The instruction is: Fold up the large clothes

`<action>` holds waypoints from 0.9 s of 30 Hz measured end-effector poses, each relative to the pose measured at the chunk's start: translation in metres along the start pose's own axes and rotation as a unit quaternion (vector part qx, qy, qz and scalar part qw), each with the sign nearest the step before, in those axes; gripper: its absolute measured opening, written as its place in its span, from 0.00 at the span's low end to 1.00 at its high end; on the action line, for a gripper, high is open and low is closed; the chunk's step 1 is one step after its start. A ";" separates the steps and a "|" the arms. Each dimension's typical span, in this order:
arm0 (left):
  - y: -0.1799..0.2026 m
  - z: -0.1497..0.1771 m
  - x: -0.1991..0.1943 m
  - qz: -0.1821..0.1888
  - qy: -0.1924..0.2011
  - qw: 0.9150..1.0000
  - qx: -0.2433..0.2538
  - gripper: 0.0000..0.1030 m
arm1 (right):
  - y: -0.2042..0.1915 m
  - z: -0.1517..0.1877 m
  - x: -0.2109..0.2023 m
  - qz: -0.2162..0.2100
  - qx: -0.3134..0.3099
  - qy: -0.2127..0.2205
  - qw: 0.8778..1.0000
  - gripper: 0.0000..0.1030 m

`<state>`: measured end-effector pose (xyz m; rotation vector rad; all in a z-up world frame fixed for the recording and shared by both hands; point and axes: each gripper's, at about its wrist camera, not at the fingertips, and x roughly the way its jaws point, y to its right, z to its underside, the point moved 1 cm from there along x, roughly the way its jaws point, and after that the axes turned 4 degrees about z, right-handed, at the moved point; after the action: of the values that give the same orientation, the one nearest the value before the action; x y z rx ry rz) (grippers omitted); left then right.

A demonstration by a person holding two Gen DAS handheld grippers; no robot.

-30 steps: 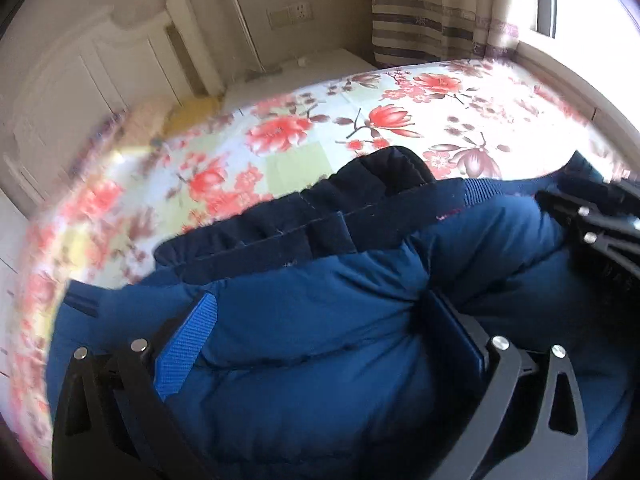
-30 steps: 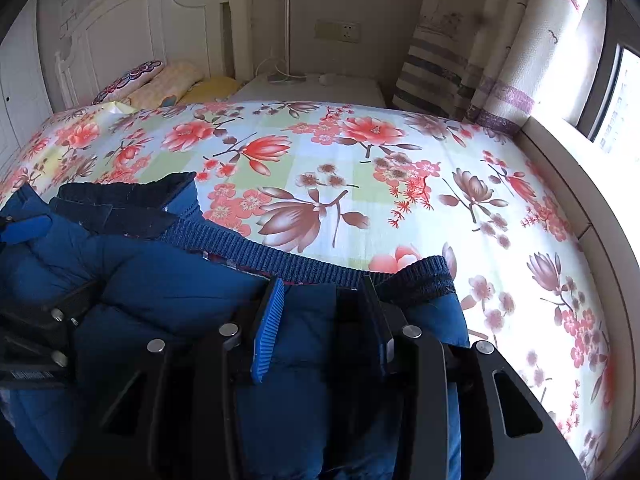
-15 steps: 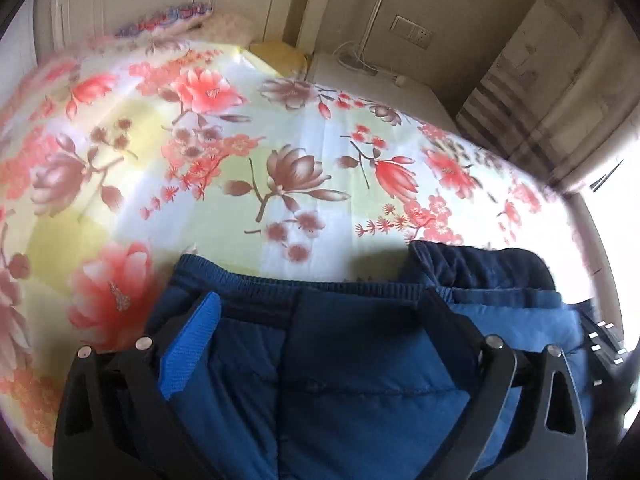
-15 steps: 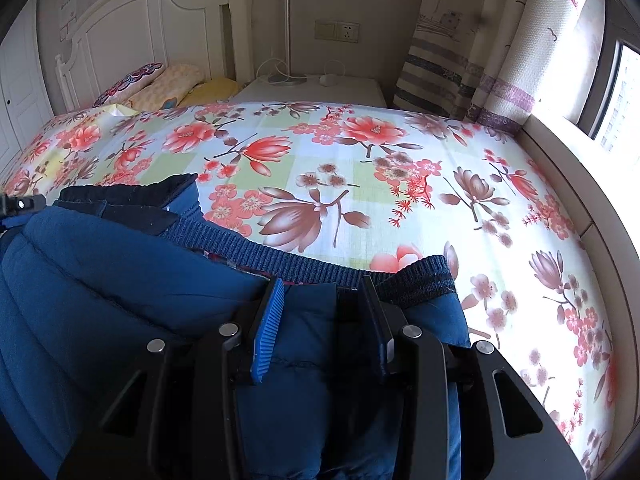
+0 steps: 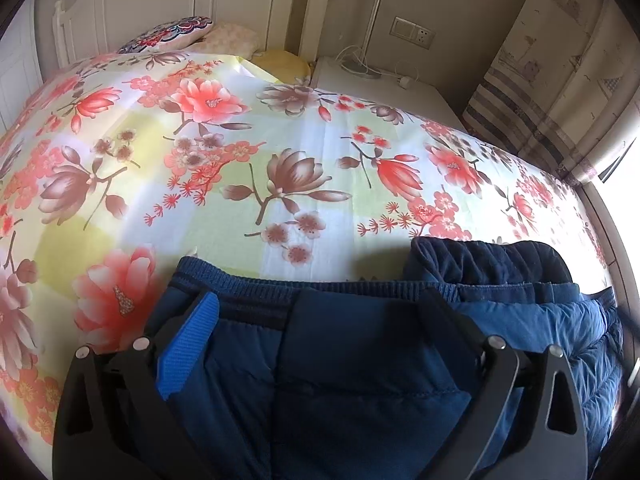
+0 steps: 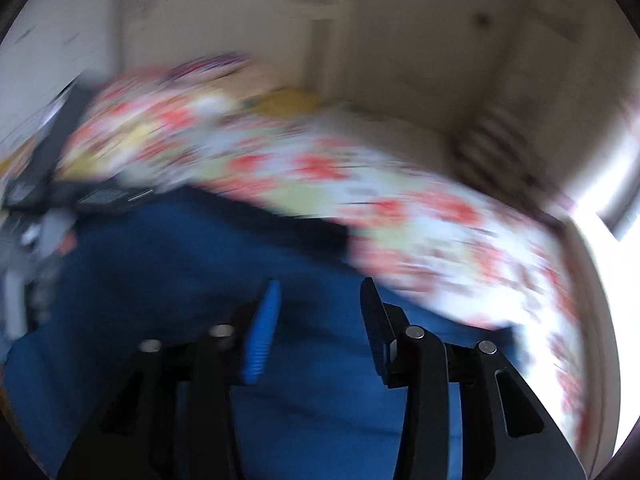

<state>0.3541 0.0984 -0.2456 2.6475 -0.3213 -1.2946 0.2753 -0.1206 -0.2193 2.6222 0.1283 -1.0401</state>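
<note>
1. The left gripper point(image 5: 316, 316) stands wide, its two black fingers spread to either side of a broad fold of the blue jacket point(image 5: 360, 380); the blue pad point(image 5: 186, 344) on one finger lies against the cloth at the ribbed hem, the other finger point(image 5: 448, 320) presses the padding on the far side, so the jaws are clamped on a thick bunch of jacket.
2. The right gripper point(image 6: 320, 312) has jaws part way apart and they have just been opening; the blue pad point(image 6: 262, 332) and the dark pad point(image 6: 374, 332) stand clear of each other with jacket point(image 6: 180, 280) seen behind the gap; the picture is smeared by motion, and no cloth shows pinched between the pads.
3. The jacket lies on the bed point(image 5: 280, 152) at its near edge, folded over itself; in the left view its ribbed hem point(image 5: 256, 292) runs across just ahead of the fingers, and a darker collar or lining point(image 5: 488, 258) humps up to the right of it.
4. The bed carries a sheet with red and brown flowers on pale yellow and white squares; it is bare beyond the jacket.
5. At the head of the bed sit a patterned pillow point(image 5: 168, 34), a pale one point(image 5: 232, 38) beside it and a yellow one point(image 5: 282, 64), all against a white headboard point(image 5: 140, 4).
6. A white nightstand point(image 5: 384, 84) stands just beside the bed, with a lamp pole point(image 5: 376, 12) and cables on it; a wall socket point(image 5: 412, 32) is above; a striped curtain point(image 5: 532, 92) hangs at the right, next to a bright window.
</note>
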 end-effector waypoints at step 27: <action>0.002 0.000 -0.023 -0.015 0.032 0.999 -0.013 0.88 | 0.138 0.058 0.002 0.005 0.208 -0.006 0.978 0.53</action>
<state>0.3398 0.1026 -0.2280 2.6746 -0.2557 -1.2112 0.2663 -0.2698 -0.2247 2.9782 -0.1202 -1.1880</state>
